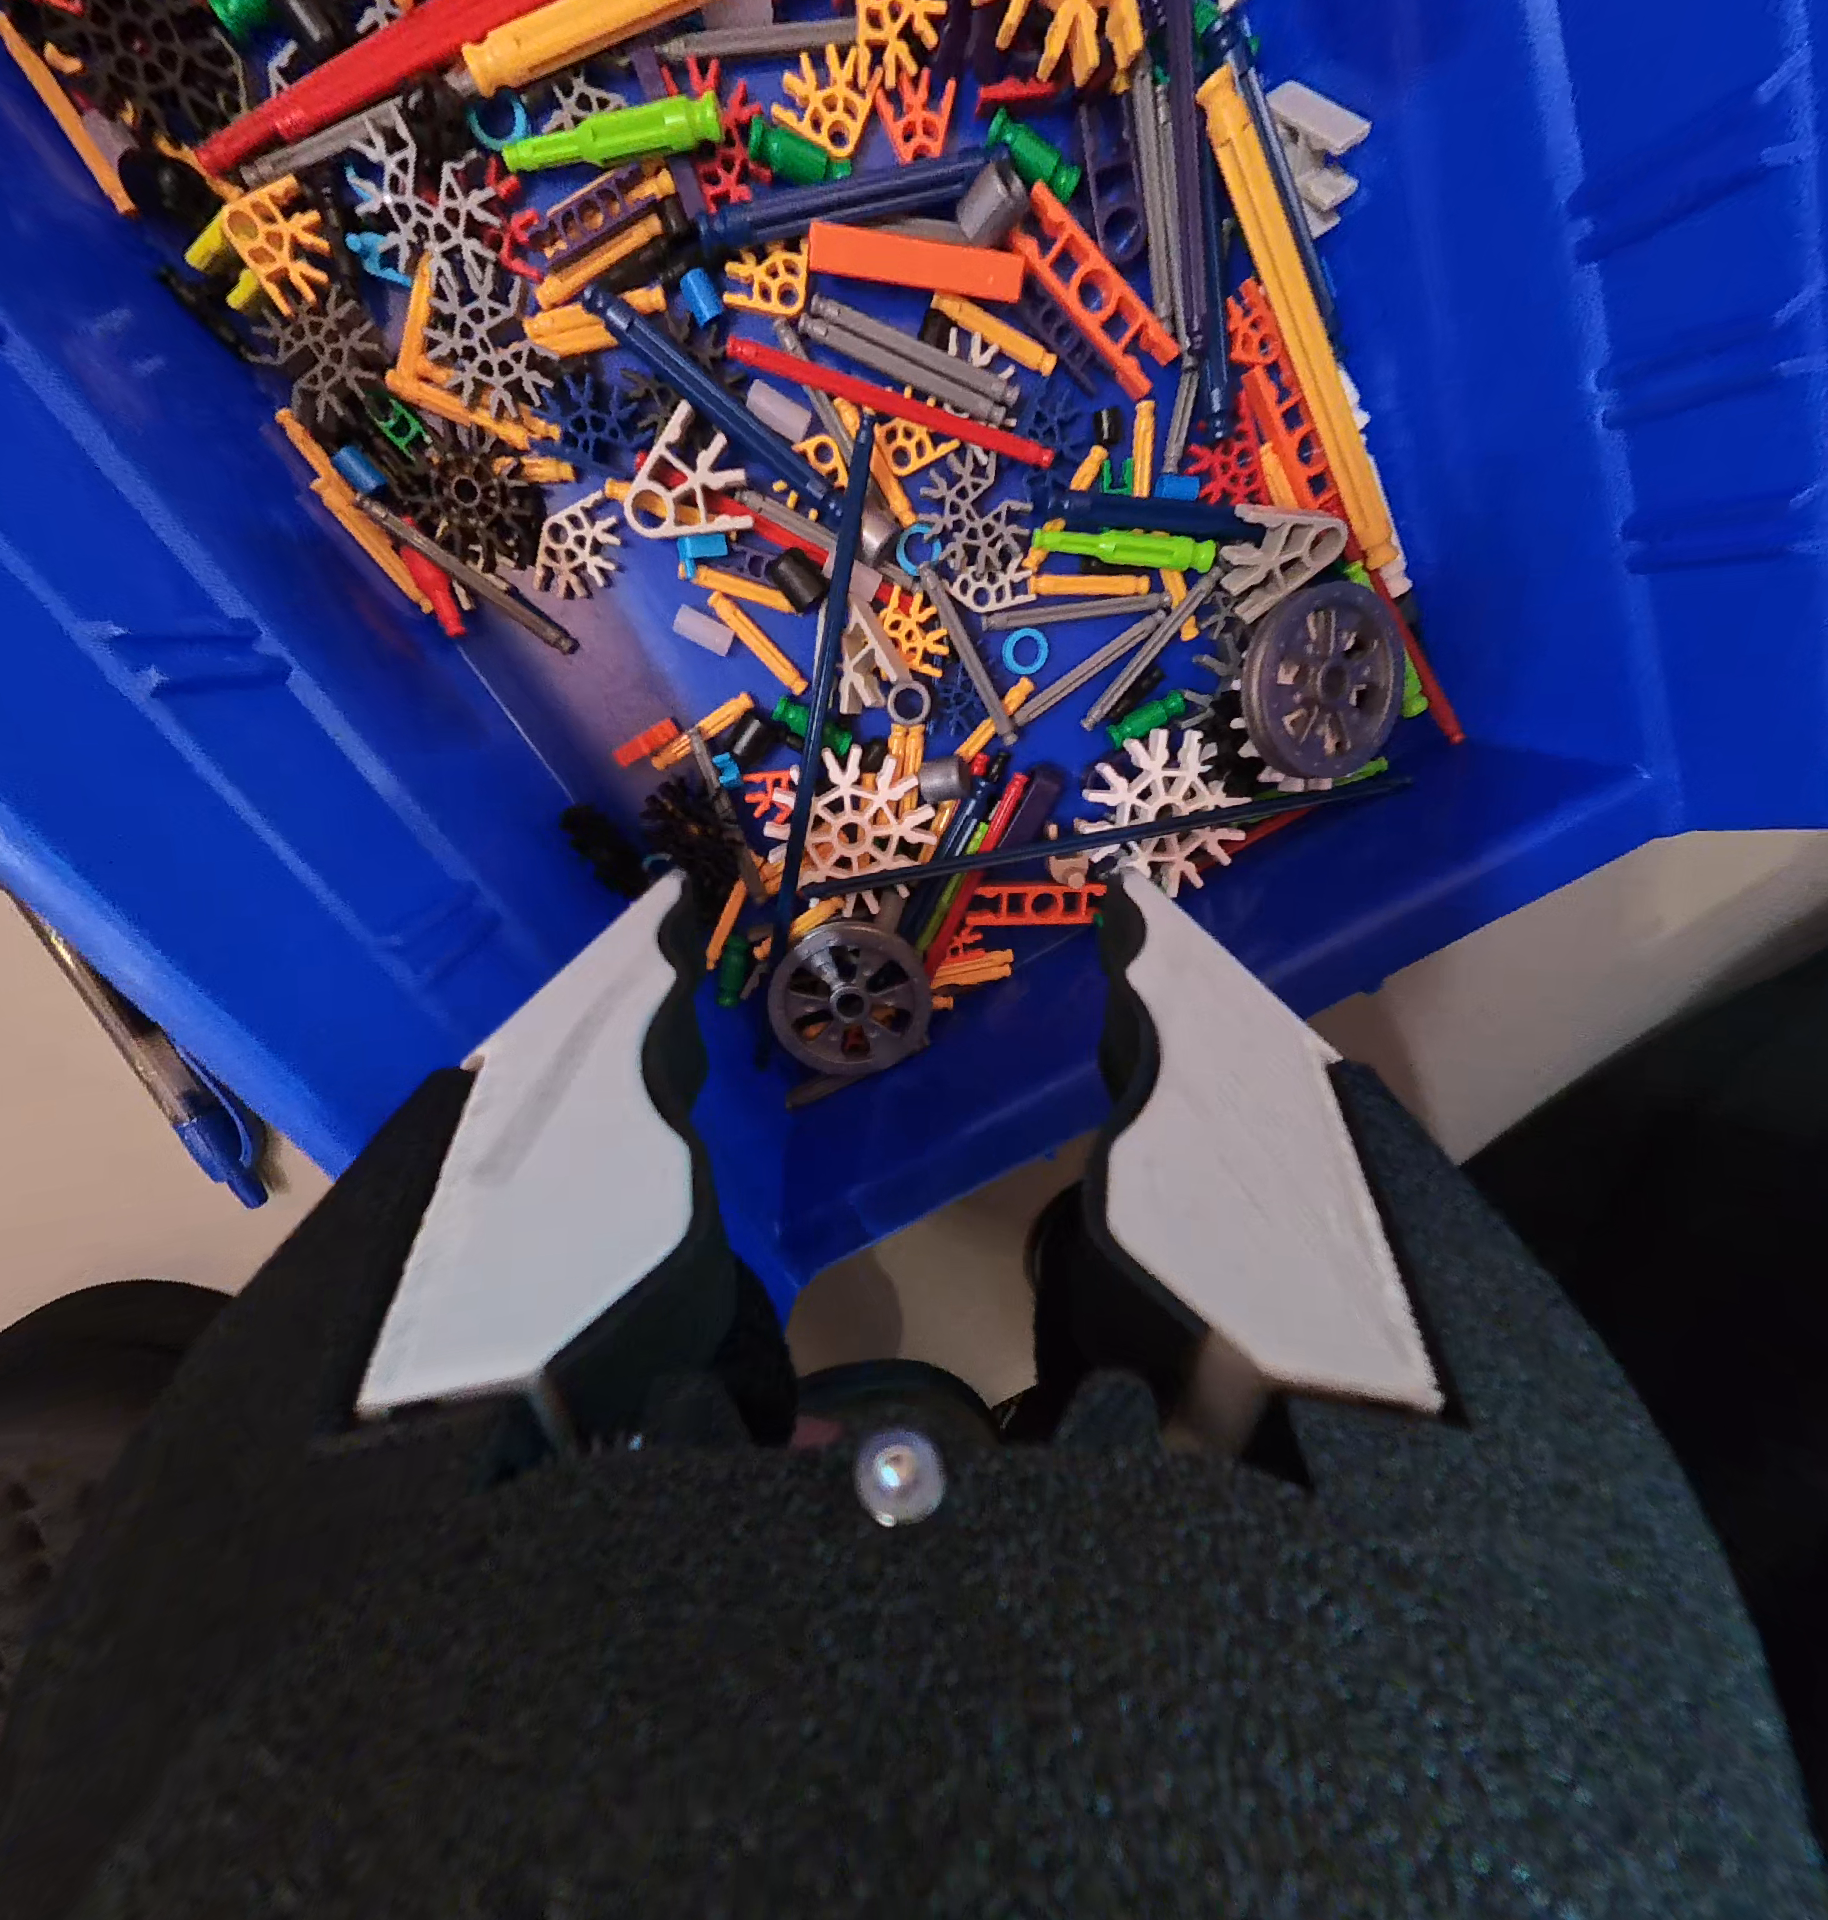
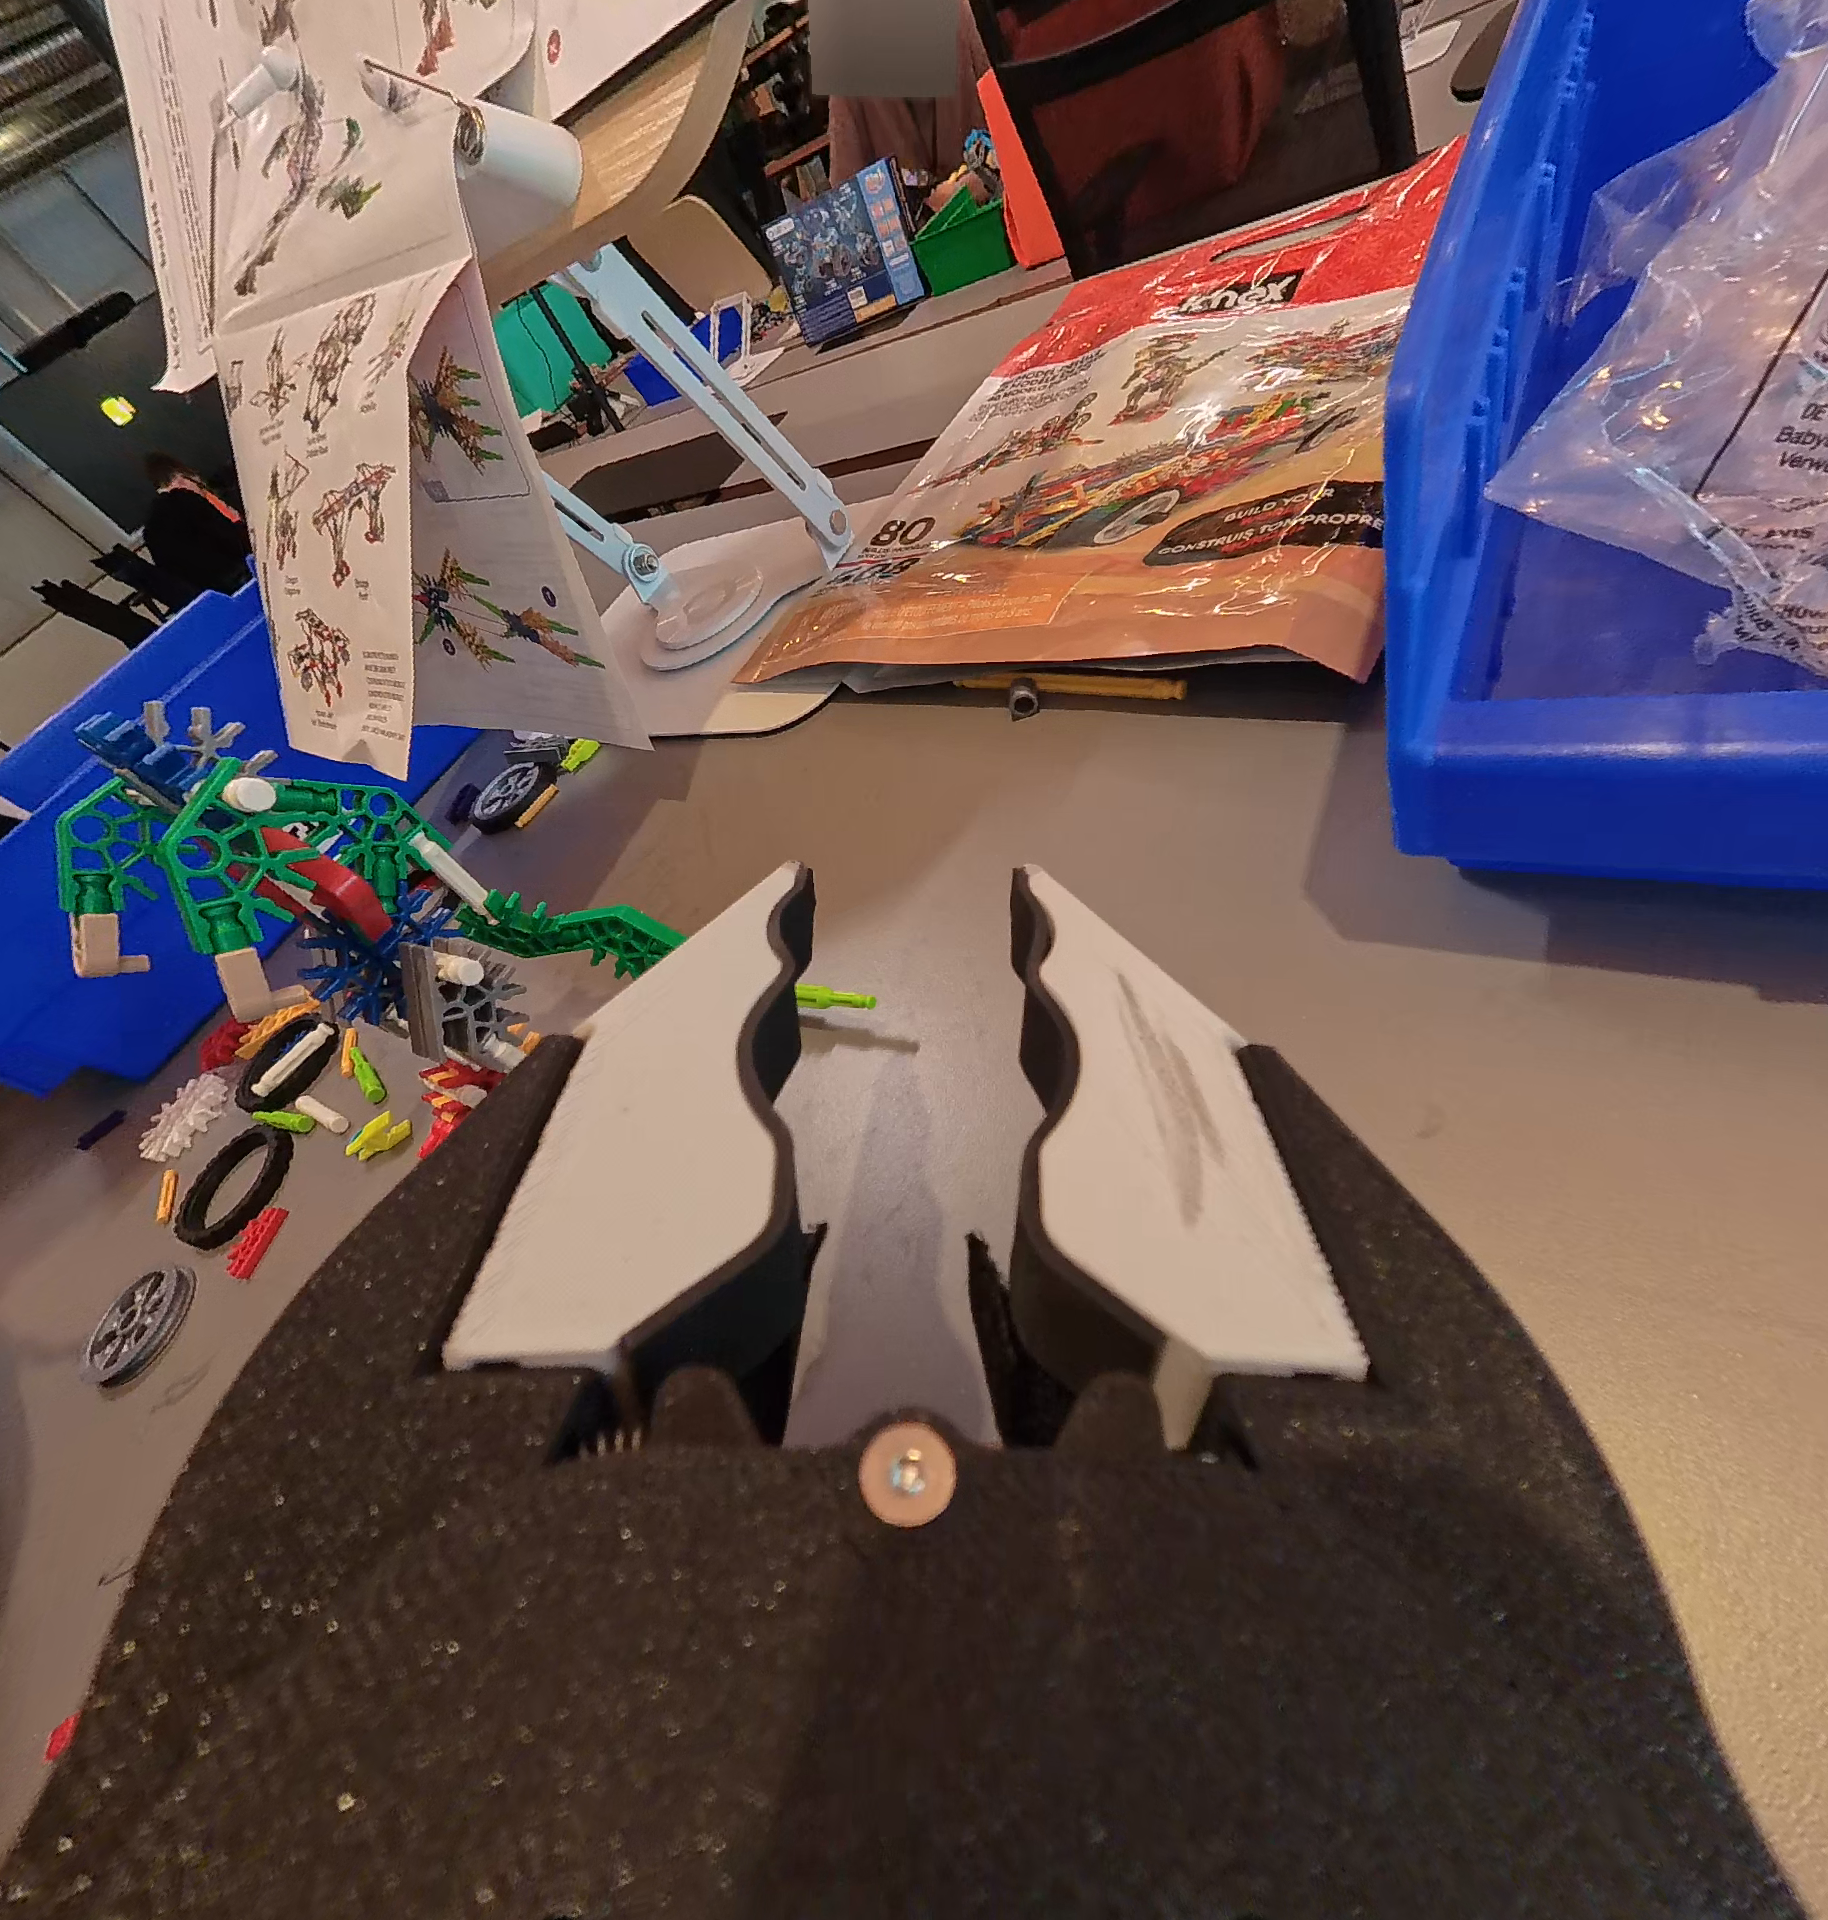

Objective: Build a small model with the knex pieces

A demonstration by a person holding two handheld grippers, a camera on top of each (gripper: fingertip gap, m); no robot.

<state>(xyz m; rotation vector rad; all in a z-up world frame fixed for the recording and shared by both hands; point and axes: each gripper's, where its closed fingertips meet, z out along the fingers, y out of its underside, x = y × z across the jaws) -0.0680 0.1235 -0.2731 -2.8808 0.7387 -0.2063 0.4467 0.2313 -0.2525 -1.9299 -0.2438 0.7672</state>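
In the left wrist view my left gripper (image 1: 894, 896) is open and empty, its tips over the near corner of a blue bin (image 1: 1512, 520) full of loose coloured construction rods and connectors. A grey spoked wheel (image 1: 850, 995) lies just between and beyond the fingers, with a white snowflake connector (image 1: 868, 816) and a thin dark blue rod (image 1: 1097, 836) behind it. In the right wrist view my right gripper (image 2: 910, 878) is open and empty, low over the grey table (image 2: 1305, 1039). A small lime-green rod (image 2: 837, 1000) lies beside its left finger.
A partly built green, blue and red model (image 2: 297, 894) stands at left among loose tyres (image 2: 232, 1184) and small pieces. An instruction sheet (image 2: 370, 416) hangs on a white stand (image 2: 702, 613). A red toy bag (image 2: 1149, 468) lies behind. A blue bin (image 2: 1616, 790) with plastic bags stands at right. The grippers' ends are close to 55 centimetres from one another. The right gripper is farther from the white snowflake connector (image 1: 868, 816), some 50 centimetres, than the left, some 4 centimetres. My right tips are about 50 centimetres from the thin dark blue rod (image 1: 1097, 836), my left tips only 4 centimetres. Measured from the fingertips, the grey spoked wheel (image 1: 850, 995) is 5 centimetres or so from the left gripper and 55 centimetres from the right.
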